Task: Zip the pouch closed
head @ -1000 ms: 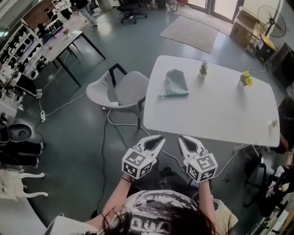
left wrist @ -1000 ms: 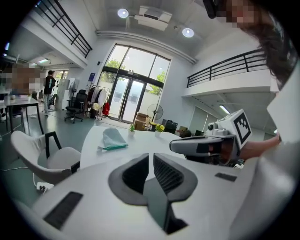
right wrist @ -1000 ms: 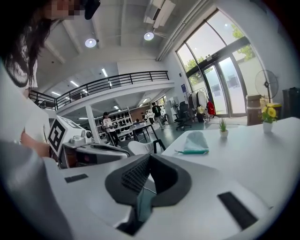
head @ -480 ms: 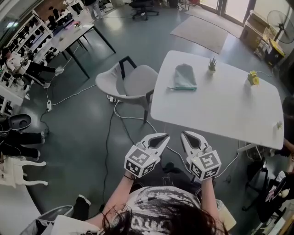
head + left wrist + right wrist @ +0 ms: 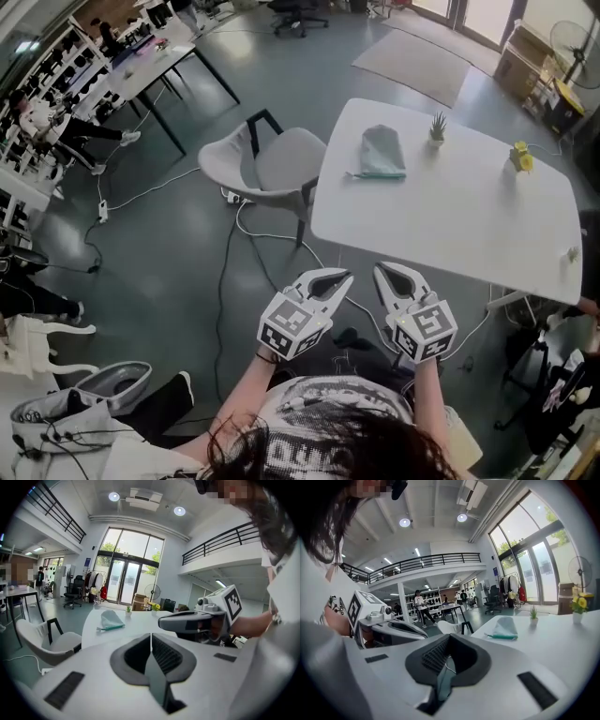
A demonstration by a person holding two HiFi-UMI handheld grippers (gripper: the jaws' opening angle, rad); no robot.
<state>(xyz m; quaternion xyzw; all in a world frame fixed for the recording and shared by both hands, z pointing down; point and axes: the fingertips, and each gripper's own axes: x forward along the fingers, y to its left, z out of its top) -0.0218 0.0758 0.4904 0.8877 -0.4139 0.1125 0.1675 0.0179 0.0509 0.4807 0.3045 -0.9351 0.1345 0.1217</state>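
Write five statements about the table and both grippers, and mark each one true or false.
1. The pouch lies on the white table. True.
2. The left gripper holds the pouch. False: its jaws have just been closing and meet on nothing, short of the table.
3. A small potted plant stands near the pouch. True.
4. The right gripper is wide open. False: its jaws are together and empty.
5. The chair stands at the table's right edge. False: in the head view it stands at the left edge.

Grey floor (image 5: 169, 112), white table (image 5: 469, 220), white chair (image 5: 281, 167) beside it; tall windows (image 5: 125, 569), ceiling lights (image 5: 114, 497).
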